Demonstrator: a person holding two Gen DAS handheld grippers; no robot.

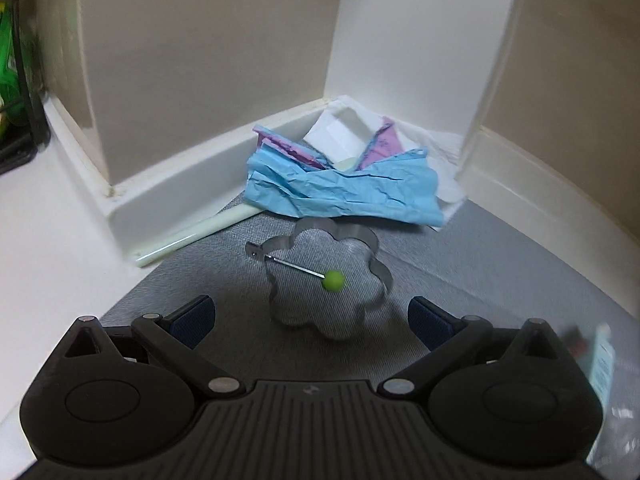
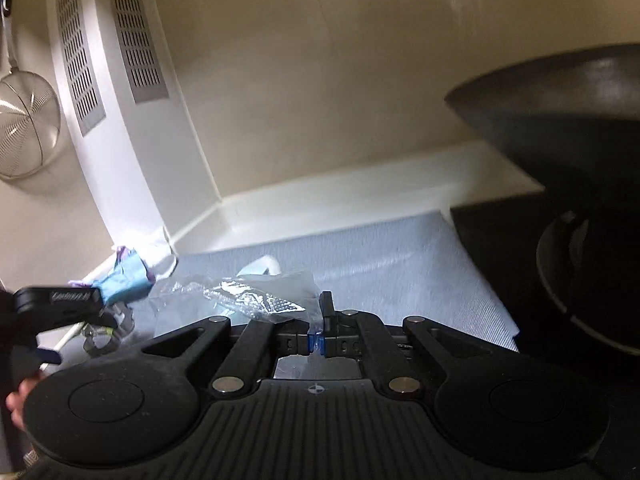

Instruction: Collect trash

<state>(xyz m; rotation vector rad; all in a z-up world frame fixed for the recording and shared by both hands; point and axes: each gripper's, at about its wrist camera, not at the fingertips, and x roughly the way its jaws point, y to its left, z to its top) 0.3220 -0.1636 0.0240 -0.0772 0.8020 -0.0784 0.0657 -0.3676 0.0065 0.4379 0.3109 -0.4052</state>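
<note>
In the left wrist view, a green package (image 1: 10, 68) stands at the far left edge behind a dark wire rack (image 1: 24, 92). A pale rolled tube (image 1: 196, 236) lies along the white baseboard (image 1: 180, 184), at the edge of the grey mat (image 1: 480, 280) covering the surface. In the corner sits the trash pile: crumpled blue paper (image 1: 344, 196) in front, purple paper (image 1: 382, 148) and a white folded sheet (image 1: 336, 140) behind it, all resting on a white napkin (image 1: 444, 148). Just in front of the pile, a flower-shaped metal egg ring (image 1: 328, 280) stands on the mat, its wire handle ending in a green knob (image 1: 334, 280). The left gripper (image 1: 310, 316) hovers near the ring with its 2 fingers (image 1: 192, 316) spread wide apart, holding nothing. At the far right edge a blurred pale blue wrapper (image 1: 602, 364) lies on the mat.

In the right wrist view, a mesh strainer (image 2: 26, 128) hangs on the wall at left, beside a white vented panel (image 2: 108, 44). Below it the left gripper appears again in front of the blue paper. The right gripper (image 2: 316, 338) is clamped on a clear plastic bag (image 2: 248, 296) with a foil-patterned piece inside; the film is pinched between its blue pads (image 2: 311, 340). A black wok (image 2: 560, 120) sits at the right on a dark stovetop (image 2: 500, 248).
</note>
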